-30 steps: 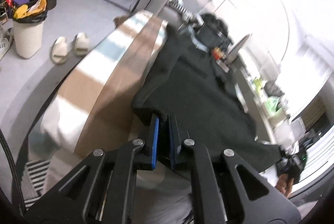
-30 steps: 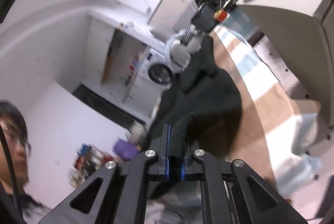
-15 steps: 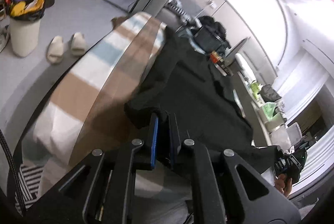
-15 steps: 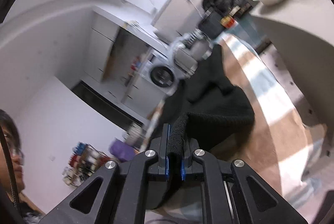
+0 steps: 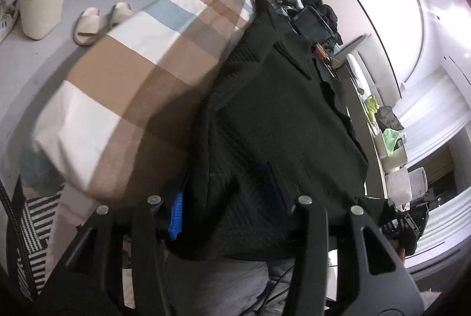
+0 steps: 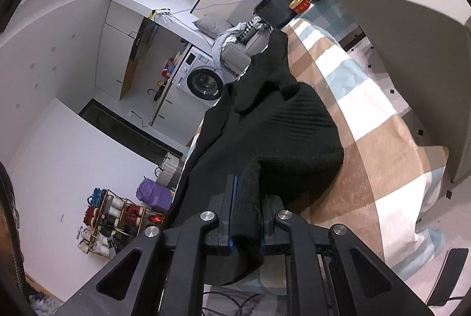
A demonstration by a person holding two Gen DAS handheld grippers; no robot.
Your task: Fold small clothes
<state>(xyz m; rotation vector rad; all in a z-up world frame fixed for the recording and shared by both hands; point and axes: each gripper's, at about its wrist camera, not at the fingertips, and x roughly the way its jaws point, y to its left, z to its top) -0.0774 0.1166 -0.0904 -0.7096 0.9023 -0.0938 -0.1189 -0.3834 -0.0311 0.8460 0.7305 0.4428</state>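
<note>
Change: left gripper [image 5: 226, 207] dropped lower, and I'd just spread its jaws, black sweater [image 5: 279, 116] loose between them
Right gripper [image 6: 245, 216]: easing apart, sleeve still pinched
Sweater spot: flat on checked blanket [image 5: 132, 74]

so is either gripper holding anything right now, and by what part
Left gripper: open, just released the black sweater. Right gripper: a bunched sweater edge sits between its slightly parted jaws; grip unclear.

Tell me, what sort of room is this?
Most likely a small lived-in flat: a washing machine by the wall, a checked blanket under a black jumper, and slippers on the floor.
</note>
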